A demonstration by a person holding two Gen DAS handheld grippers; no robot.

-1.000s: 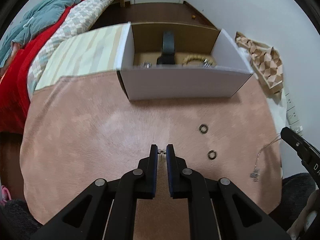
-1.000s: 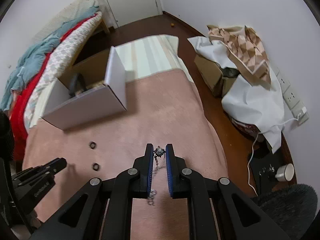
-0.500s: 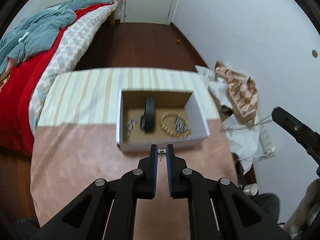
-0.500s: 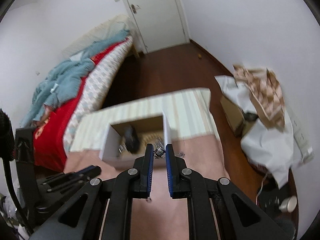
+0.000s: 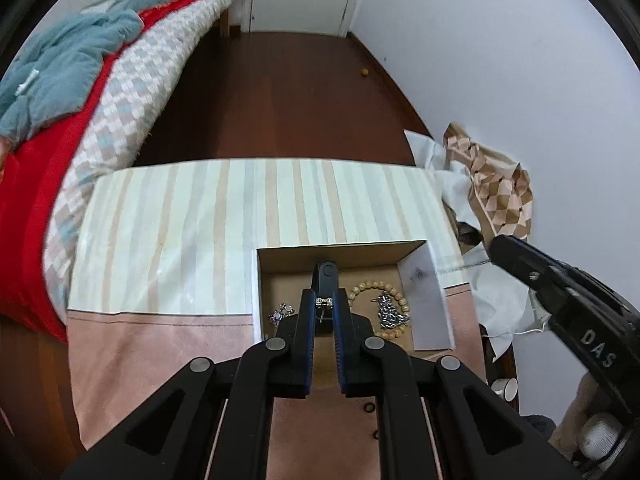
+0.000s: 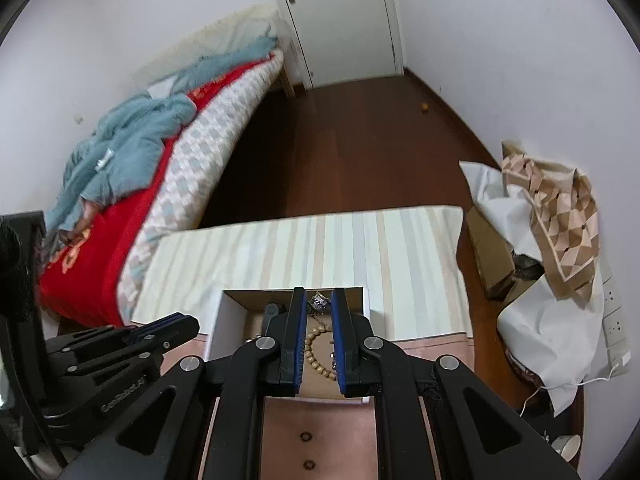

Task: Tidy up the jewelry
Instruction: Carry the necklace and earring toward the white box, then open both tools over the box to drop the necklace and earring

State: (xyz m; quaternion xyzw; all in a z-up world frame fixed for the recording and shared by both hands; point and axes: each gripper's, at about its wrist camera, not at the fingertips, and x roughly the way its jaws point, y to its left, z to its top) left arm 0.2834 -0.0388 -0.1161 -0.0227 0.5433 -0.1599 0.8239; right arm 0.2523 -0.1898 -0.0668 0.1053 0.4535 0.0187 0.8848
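Note:
My left gripper [image 5: 324,300] is shut on a small silver stud earring [image 5: 325,302], held above the open white cardboard box [image 5: 340,246]. Inside the box lie a black clip-like piece [image 5: 326,276], a wooden bead bracelet [image 5: 378,285], silver chain pieces [image 5: 390,314] and silver earrings [image 5: 282,314]. My right gripper [image 6: 319,300] is shut on a silver necklace [image 6: 319,302] over the same box [image 6: 294,291]; its chain [image 5: 464,269] trails from the right gripper [image 5: 560,284] in the left wrist view. Two dark rings [image 6: 306,436] [image 6: 308,465] lie on the pink cloth.
The box sits on a table covered by a pink cloth [image 5: 160,360] and a striped cloth [image 5: 200,232]. A bed with red and blue bedding [image 5: 60,100] stands to the left. Crumpled paper and a patterned bag [image 5: 496,184] lie on the right, by the wall.
Both grippers have risen from the pink cloth and moved forward to over the box, each still holding its piece. The rings now lie behind and below the fingers.

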